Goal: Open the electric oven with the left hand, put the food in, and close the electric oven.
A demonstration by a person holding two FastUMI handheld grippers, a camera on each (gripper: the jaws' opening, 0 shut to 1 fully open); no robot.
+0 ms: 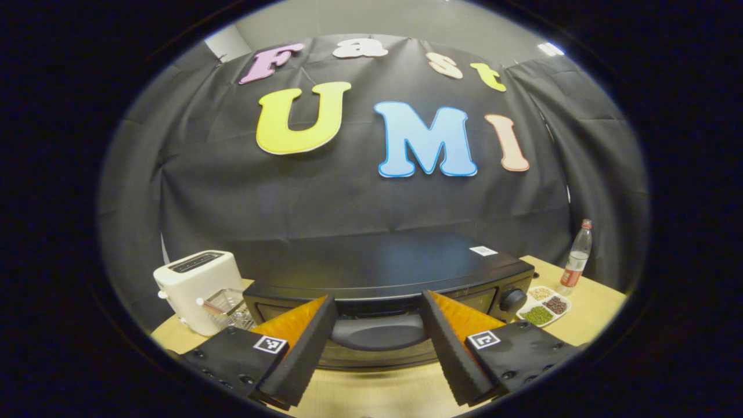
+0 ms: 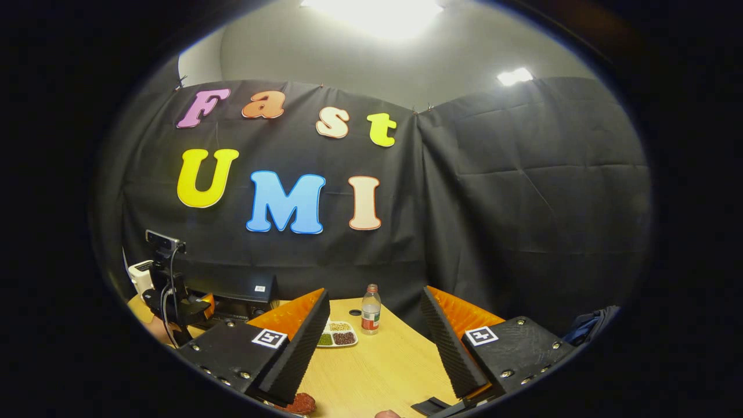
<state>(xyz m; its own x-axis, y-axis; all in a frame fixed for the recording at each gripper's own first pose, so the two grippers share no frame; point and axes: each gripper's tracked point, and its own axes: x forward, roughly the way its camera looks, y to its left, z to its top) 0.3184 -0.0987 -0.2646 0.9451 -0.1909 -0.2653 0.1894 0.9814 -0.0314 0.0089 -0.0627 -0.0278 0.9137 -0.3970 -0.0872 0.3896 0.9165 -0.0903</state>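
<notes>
Both fingers (image 1: 307, 342) wide apart, empty.

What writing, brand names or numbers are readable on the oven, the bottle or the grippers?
Nothing can be quoted.
White sticker on the oven top: too small to read.
Label on the bottle: blurred, unreadable.
Square markers on the left gripper and right gripper: black-and-white patterns, not words.

Your left gripper (image 1: 377, 342) faces oven (image 1: 383, 278) on table (image 1: 586, 302). Toaster (image 1: 197, 287) left of oven, wire basket (image 1: 229, 307) between them. Divided dish (image 1: 544, 306) right of oven, bottle (image 1: 576, 258) behind dish.
</notes>
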